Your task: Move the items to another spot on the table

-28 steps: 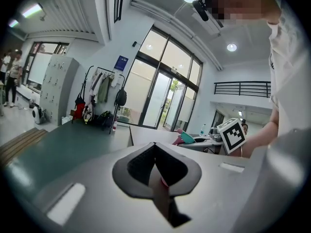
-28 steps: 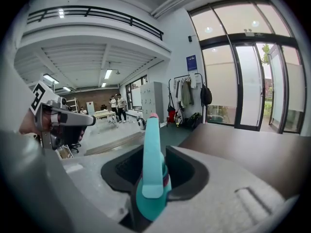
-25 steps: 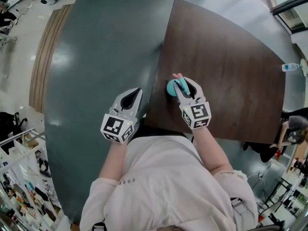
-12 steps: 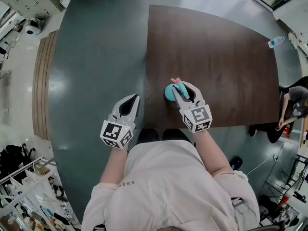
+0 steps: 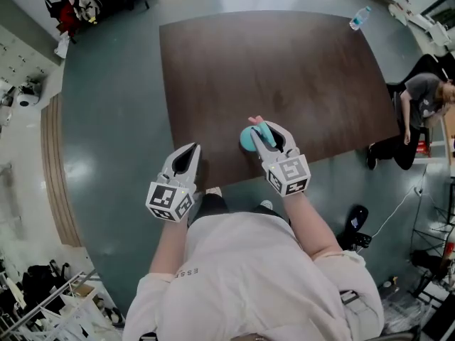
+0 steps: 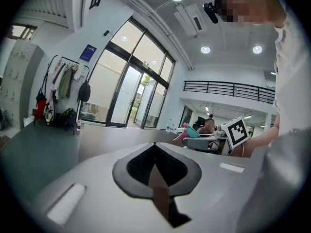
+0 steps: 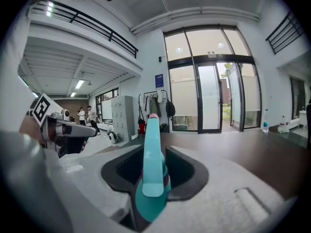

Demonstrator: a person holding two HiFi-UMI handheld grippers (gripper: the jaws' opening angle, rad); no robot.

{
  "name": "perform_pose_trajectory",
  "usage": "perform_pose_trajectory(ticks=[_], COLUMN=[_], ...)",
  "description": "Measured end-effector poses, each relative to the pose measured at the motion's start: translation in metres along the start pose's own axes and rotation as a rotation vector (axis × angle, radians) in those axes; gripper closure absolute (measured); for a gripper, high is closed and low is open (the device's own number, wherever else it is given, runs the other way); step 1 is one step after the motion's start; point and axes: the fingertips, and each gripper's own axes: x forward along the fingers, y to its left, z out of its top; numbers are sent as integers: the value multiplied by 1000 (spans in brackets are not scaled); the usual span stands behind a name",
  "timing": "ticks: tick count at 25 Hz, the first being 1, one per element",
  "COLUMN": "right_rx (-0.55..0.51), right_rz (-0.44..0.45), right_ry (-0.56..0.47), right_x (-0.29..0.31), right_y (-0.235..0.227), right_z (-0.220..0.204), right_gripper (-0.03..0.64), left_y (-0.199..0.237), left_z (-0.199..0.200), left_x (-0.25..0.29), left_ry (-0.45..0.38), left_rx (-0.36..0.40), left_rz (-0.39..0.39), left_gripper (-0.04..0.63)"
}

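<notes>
A teal item with a pink tip [image 5: 248, 136] stands between the jaws of my right gripper [image 5: 264, 135], which is shut on it, over the near part of the dark brown table [image 5: 284, 62]. In the right gripper view the teal item [image 7: 150, 174] rises upright between the jaws. Whether it touches the table I cannot tell. My left gripper [image 5: 190, 150] is shut and empty by the table's near left corner. The left gripper view shows its jaws closed to a point [image 6: 154, 144], with the teal item [image 6: 192, 130] off to the right.
A plastic bottle [image 5: 359, 16] stands at the table's far right corner. A seated person [image 5: 419, 94] is beyond the table's right edge. Grey-green floor [image 5: 106, 119] surrounds the table. Clutter [image 5: 43, 300] sits at the lower left.
The head view has swung round, so the table now looks turned and lies farther left. Both grippers keep their pose, and the right one still holds the teal item.
</notes>
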Motion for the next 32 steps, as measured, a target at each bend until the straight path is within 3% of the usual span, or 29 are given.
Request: perform_pose_trajectory(ticks=[12,16,22,32], right_rx=[54,19,59,184], right_rz=[-198,-228,-317,-497], right_ry=[-18,5,31,-1], right_x=[-171,-231,-312,-379], right_y=[-134,-175,-225,-299], right_z=[-39,-59,-87,-116], right_gripper=[502,502,502,502], left_y=[-185,-254,-345,-415], left_z=[-29,-47,-80,-89], left_x=[102,136,172,238], left_ry=[54,61,102,162], left_rx=[65,64,83,138], left_rz=[-232,-304,-421,-573], left_gripper=[586,586,586,586])
